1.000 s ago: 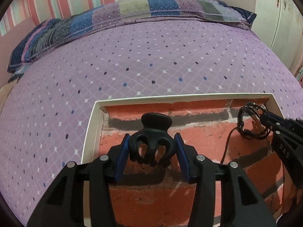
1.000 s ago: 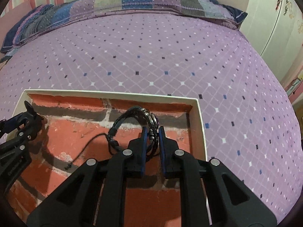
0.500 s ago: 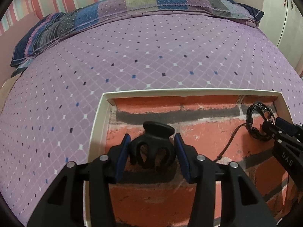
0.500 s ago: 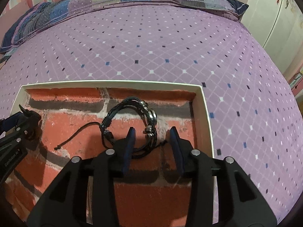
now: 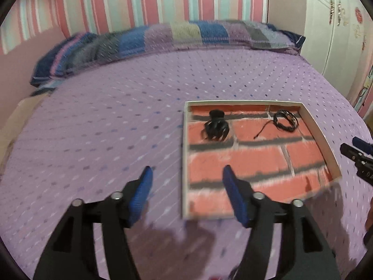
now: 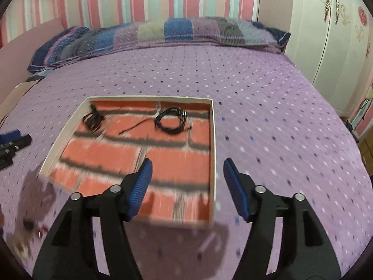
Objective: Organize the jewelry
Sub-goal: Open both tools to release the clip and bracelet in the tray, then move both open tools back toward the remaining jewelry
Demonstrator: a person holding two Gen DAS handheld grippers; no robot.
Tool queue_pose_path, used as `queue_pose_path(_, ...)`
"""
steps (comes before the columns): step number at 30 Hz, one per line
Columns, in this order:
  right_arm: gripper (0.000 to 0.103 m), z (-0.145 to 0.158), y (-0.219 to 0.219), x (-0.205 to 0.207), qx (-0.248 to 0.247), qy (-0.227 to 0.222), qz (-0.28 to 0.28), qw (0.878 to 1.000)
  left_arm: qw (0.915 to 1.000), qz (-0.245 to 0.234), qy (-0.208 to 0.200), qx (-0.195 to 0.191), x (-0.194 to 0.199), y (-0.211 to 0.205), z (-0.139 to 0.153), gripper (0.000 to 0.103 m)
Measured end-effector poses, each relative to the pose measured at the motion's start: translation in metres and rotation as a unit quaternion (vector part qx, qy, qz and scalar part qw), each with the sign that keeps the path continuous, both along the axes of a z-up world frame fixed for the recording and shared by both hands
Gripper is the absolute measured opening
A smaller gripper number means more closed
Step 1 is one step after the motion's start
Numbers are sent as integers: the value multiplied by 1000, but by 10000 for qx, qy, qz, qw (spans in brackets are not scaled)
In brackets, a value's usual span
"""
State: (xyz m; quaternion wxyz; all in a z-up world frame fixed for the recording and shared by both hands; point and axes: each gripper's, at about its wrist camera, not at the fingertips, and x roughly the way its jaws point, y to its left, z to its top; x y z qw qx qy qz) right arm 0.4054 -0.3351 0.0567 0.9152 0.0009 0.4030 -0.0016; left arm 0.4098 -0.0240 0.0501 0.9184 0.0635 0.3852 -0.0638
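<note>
A shallow white-rimmed tray [image 5: 320, 131] with a red brick-pattern floor lies on the purple bed; it also shows in the right wrist view [image 6: 212, 140]. A black claw hair clip [image 5: 216, 126] lies in its far left part [image 6: 93, 119]. A black cord bracelet [image 5: 285, 120] lies in its far right part [image 6: 171, 121]. My left gripper [image 5: 186, 193] is open and empty, pulled back over the tray's near left corner. My right gripper [image 6: 187, 187] is open and empty above the tray's near right part.
The purple dotted bedspread [image 5: 116, 128] spreads all around the tray. A patchwork pillow [image 6: 163, 32] lies along the far edge by the striped wall. A white wardrobe [image 6: 331, 35] stands at the right. Small blurred items [image 6: 25, 233] lie on the bed at the near left.
Both grippers have let go, the left of the hair clip and the right of the bracelet, opened wide and pulled back and up from the tray. Both items now lie in the tray.
</note>
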Motion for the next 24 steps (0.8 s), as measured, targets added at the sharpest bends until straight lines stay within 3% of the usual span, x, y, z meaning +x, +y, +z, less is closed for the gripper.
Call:
queue_pose_path(6,70,12,1,-85,85,-271,-19,9996,9996,27,-286,-66,-83,32,17,71)
queue_pose_path(11,76,16,0,-141,153,-438,-123,9988,9993,152,-304,-128,-142,46,12,72)
queue_pose_path(14,79,21,-1,-170,107,-530,-182,9984,9990,213,-355,-182,-172,50,3,81)
queue_pose_path(24,98,30,-5,-244,-115,-935,-459,9945,9976,391,-288,-497,-236,69,-23,83)
